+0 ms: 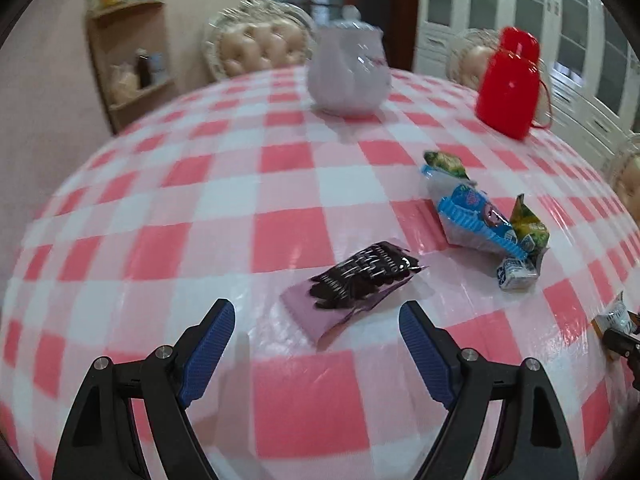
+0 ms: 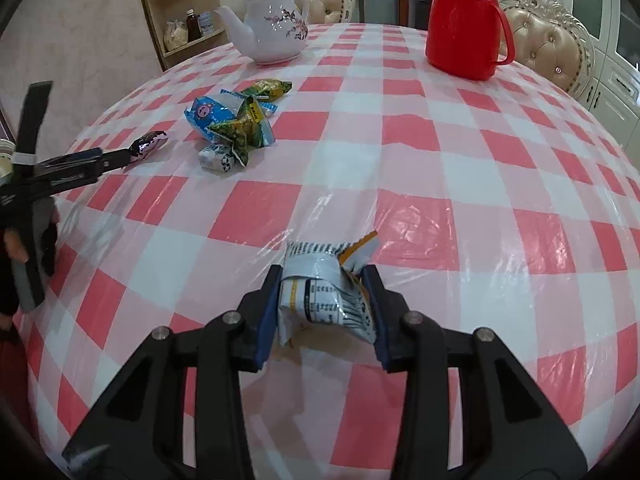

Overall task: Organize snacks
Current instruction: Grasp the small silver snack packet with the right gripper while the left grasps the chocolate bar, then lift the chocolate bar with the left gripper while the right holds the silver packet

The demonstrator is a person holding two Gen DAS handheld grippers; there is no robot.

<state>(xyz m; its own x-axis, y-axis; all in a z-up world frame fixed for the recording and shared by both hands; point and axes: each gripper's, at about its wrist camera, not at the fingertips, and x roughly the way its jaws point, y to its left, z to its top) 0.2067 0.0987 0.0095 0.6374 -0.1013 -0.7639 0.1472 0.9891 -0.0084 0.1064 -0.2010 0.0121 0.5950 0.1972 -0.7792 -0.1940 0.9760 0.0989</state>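
Left tool open above dark cookie packet on worktop. Right tool clamped on silver snack packet.

Glossy plastic film covers the tablecloth; the snack wrapper is shiny foil.

Right hand-held gripper clamps a white snack packet above checkered bench; snack pile far left, w/ teapot & red thermos behind.
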